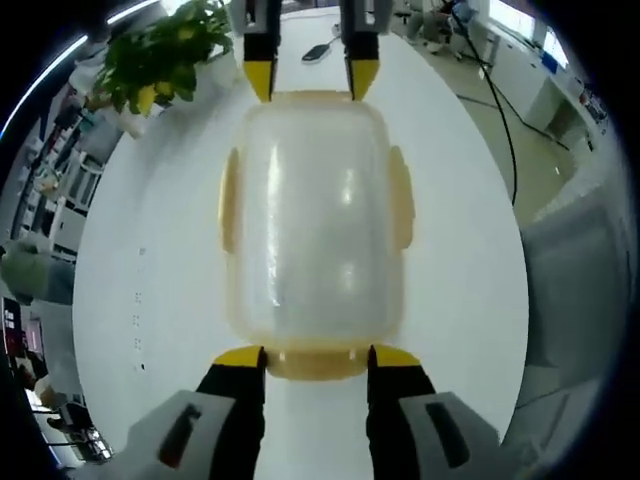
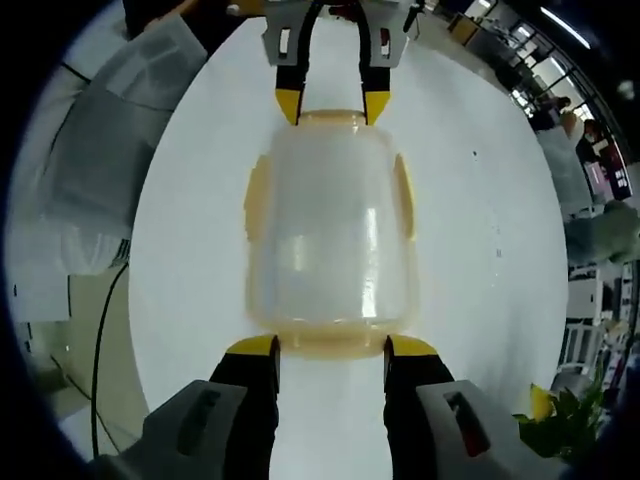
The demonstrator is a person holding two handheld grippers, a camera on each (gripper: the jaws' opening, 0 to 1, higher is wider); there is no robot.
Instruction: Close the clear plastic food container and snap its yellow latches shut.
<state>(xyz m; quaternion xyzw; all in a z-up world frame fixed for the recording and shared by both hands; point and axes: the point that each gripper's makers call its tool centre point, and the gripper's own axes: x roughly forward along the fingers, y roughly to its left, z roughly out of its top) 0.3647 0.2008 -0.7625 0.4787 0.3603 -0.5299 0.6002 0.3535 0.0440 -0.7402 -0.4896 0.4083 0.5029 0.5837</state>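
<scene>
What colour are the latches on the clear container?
Pale yellow latches, seen best in the left gripper view, on the container.

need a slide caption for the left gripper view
Left gripper and right gripper bracket opposite end latches of the closed clear container on a white table, plant behind.

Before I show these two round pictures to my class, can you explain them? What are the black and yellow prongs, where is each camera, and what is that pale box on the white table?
A person holds a two-jaw gripper in each hand, and a fisheye camera rides on each. In the left gripper view the left gripper rises from the bottom; the right gripper faces it from the far end. The right gripper view mirrors this.

Between them, on the white table, lies a clear plastic food container, lid on, with yellow latches at its sides and ends. Each gripper stands open astride an end latch. A leafy plant sits beyond.
</scene>
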